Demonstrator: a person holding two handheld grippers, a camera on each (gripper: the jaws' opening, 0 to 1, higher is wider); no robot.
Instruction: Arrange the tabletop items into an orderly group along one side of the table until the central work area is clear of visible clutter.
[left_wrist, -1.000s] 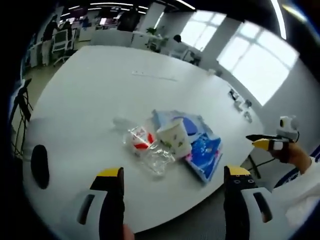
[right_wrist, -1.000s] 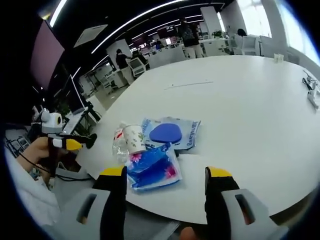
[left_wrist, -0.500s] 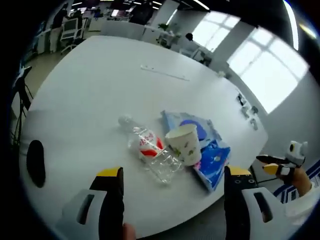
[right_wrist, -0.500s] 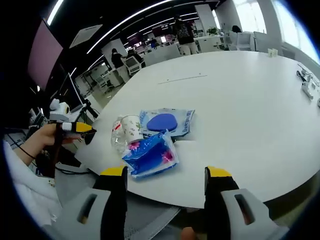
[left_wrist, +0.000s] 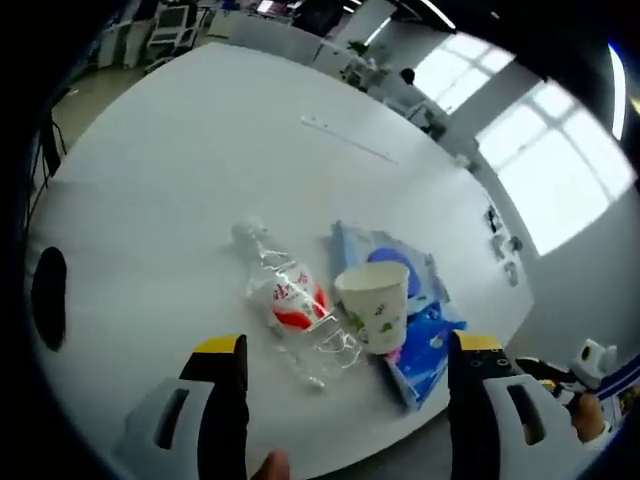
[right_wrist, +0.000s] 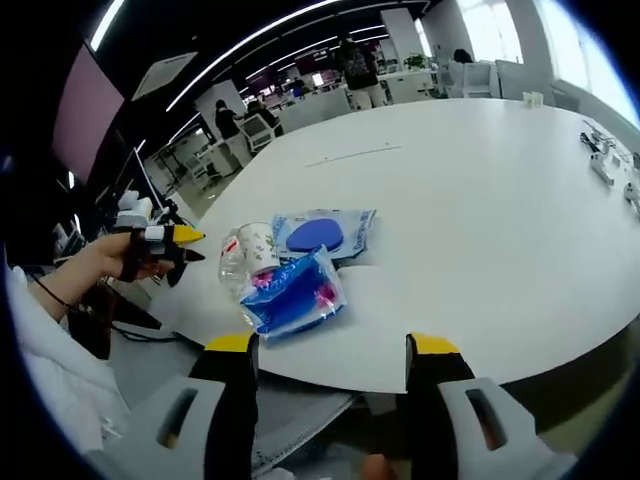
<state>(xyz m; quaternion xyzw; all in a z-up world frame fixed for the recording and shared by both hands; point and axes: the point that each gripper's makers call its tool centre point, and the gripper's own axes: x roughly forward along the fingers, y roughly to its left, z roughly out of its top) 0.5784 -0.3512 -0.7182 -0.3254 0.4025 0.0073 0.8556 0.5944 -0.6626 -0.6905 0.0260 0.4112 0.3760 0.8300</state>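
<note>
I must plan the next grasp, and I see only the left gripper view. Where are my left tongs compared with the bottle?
Observer: In the right gripper view, a hand holds the left tongs at the rim of the table. They are close beside the bottle but apart from it.
Operator: Are the right tongs holding something?
Observer: No. The right tongs are open with nothing between them, and they are short of the table's near edge.
Operator: Which item is nearest to them?
Observer: The dark blue pack. It lies close to that edge, in front of the paper cup.
</note>
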